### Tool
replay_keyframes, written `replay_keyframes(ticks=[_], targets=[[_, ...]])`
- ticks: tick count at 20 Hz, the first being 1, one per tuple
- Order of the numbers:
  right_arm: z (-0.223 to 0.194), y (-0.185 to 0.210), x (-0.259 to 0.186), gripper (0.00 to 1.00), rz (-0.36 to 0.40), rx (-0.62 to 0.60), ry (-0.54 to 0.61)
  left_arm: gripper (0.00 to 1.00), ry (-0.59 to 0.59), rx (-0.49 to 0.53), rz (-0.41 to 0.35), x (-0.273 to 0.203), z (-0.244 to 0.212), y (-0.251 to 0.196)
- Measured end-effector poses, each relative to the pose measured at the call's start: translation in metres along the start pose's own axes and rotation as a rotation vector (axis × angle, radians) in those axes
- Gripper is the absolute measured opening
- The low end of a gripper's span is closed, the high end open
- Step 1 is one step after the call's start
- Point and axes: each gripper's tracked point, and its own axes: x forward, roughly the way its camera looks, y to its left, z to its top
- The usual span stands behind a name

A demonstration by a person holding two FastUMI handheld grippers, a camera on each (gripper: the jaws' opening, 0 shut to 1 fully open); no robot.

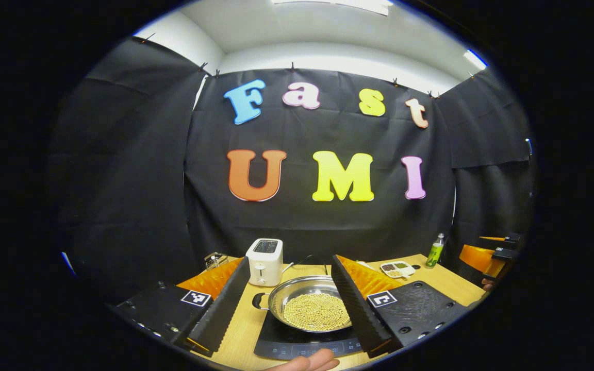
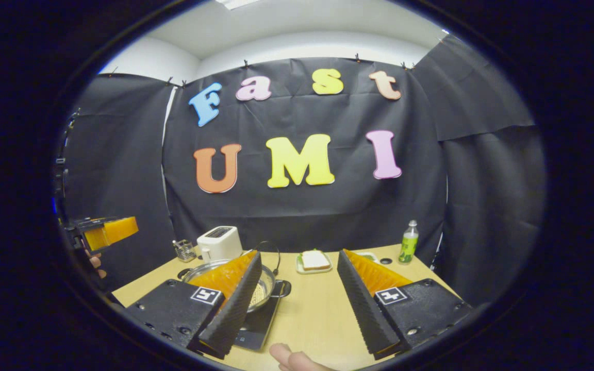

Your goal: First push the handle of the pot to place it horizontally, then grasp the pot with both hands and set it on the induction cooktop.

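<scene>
I am looking down my left gripper [image 1: 286,314] and seeing both of its fingers spread wide, holding nothing, with the pot [image 1: 311,305] framed in the gap between them. The pot is sitting on the black cooktop [image 1: 302,346], its bowl covered with small pale beans, and one small loop handle [image 1: 259,301] is pointing out to the left in this view. I judge that the placing step looks done, since the pot is resting squarely on the cooktop's surface and neither gripper is touching it.

My right gripper [image 2: 297,304] is hanging open too, fingers well apart and empty, above bare table [image 2: 312,319]. In the right gripper view the pot [image 2: 263,288] is lying partly behind the left-hand finger, with a handle [image 2: 282,288] showing at its near side, over the cooktop [image 2: 256,322].

A toaster [image 1: 264,261] is standing just behind the pot, a green bottle [image 1: 435,250] far off at the table's back edge, a small divided dish [image 1: 397,268] near it, and a plate with a sandwich [image 2: 314,260] beyond my right fingers.

If anything is left, I am thinking it is only backing both grippers clear without brushing the rim or the toaster; I cannot tell whether the pot is centred on the cooking ring.
</scene>
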Motion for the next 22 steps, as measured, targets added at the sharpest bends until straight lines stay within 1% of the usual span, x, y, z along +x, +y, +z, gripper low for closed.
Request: replay_keyframes(ticks=[1, 2, 3, 5, 7, 8, 9, 10, 12, 14, 17, 20, 22], targets=[[0.002, 0.003, -0.013, 0.92, 0.019, 0.0, -0.007, 0.82, -0.004, 0.018, -0.014, -0.01, 0.003, -0.011], [0.002, 0.008, -0.025, 0.93, 0.035, 0.002, -0.001, 0.94, -0.012, 0.023, -0.018, -0.019, 0.007, -0.018], [0.004, 0.012, -0.038, 0.93, 0.054, 0.006, -0.011, 0.94, -0.022, 0.024, -0.013, -0.029, 0.011, -0.025], [0.007, 0.01, -0.056, 0.93, 0.056, -0.006, -0.03, 0.94, -0.057, 0.034, -0.017, -0.047, 0.023, -0.042], [0.014, -0.003, -0.073, 0.94, 0.001, 0.007, -0.059, 0.94, -0.08, 0.057, -0.042, -0.064, 0.026, -0.062], [0.015, -0.009, -0.082, 0.92, -0.031, 0.018, -0.069, 0.82, -0.091, 0.062, -0.056, -0.072, 0.027, -0.072], [0.019, -0.015, -0.089, 0.94, -0.057, 0.026, -0.087, 0.94, -0.103, 0.06, -0.062, -0.081, 0.027, -0.079], [0.023, -0.02, -0.094, 0.94, -0.075, 0.022, -0.107, 0.93, -0.117, 0.05, -0.07, -0.089, 0.027, -0.085], [0.024, -0.026, -0.104, 0.93, -0.089, 0.007, -0.123, 0.95, -0.13, 0.026, -0.083, -0.101, 0.023, -0.096], [0.024, -0.026, -0.111, 0.94, -0.078, 0.011, -0.134, 0.95, -0.147, 0.031, -0.071, -0.11, 0.021, -0.096], [0.02, -0.036, -0.116, 0.93, -0.08, 0.013, -0.131, 0.95, -0.15, 0.067, -0.052, -0.111, 0.015, -0.095], [0.019, -0.038, -0.121, 0.94, -0.073, 0.017, -0.133, 0.95, -0.141, 0.051, -0.054, -0.112, 0.015, -0.099], [0.029, -0.034, -0.125, 0.93, -0.056, 0.013, -0.171, 0.95, -0.139, 0.046, -0.051, -0.114, 0.015, -0.096]])
